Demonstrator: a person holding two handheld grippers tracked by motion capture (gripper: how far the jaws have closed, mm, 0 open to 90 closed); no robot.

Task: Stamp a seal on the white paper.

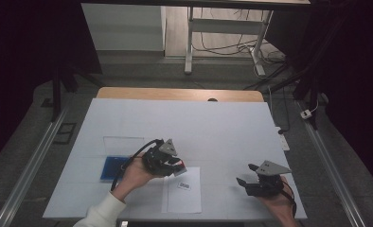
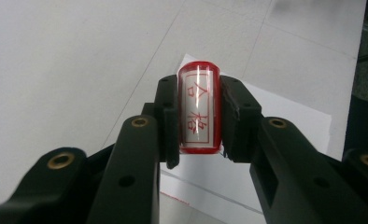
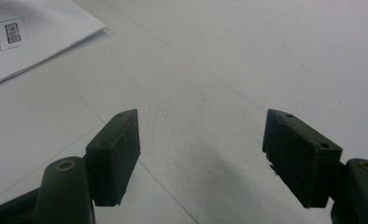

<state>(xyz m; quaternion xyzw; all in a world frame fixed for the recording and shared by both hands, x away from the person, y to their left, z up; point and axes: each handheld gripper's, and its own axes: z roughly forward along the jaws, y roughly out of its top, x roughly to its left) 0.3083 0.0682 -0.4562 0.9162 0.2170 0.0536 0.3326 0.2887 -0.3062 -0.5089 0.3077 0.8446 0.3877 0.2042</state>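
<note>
Left gripper (image 1: 177, 166) is clamped on a red stamp (image 2: 199, 109): in the left gripper view both pads press the sides of the stamp, which stands between them with its clear face and red characters turned to the camera. Just beyond the stamp and under it lies a white sheet (image 2: 285, 112), its near corner showing behind the top of the stamp. In the high view this gripper points to the right over the upper left corner of the sheet (image 1: 182, 198), held by a hand (image 1: 137, 174) in a white sleeve (image 1: 102, 213). A small printed square (image 1: 184, 186) sits on the sheet just below the tip of the gripper. Behind the gripper, on its left, a blue pad (image 1: 112, 168) lies on the table (image 1: 175, 123) with a clear lid (image 1: 123, 143) standing just past it.

Right gripper (image 1: 247, 176) rests well apart to the right of the left one, near the table's front edge, pointing left toward the sheet. Its jaws stand wide apart with bare table between them, as the right gripper view shows. In that view the sheet (image 3: 42, 37) lies far off to the upper left of the jaws, with the printed square (image 3: 10, 33) on it. Whether the stamp touches the sheet cannot be told.
</note>
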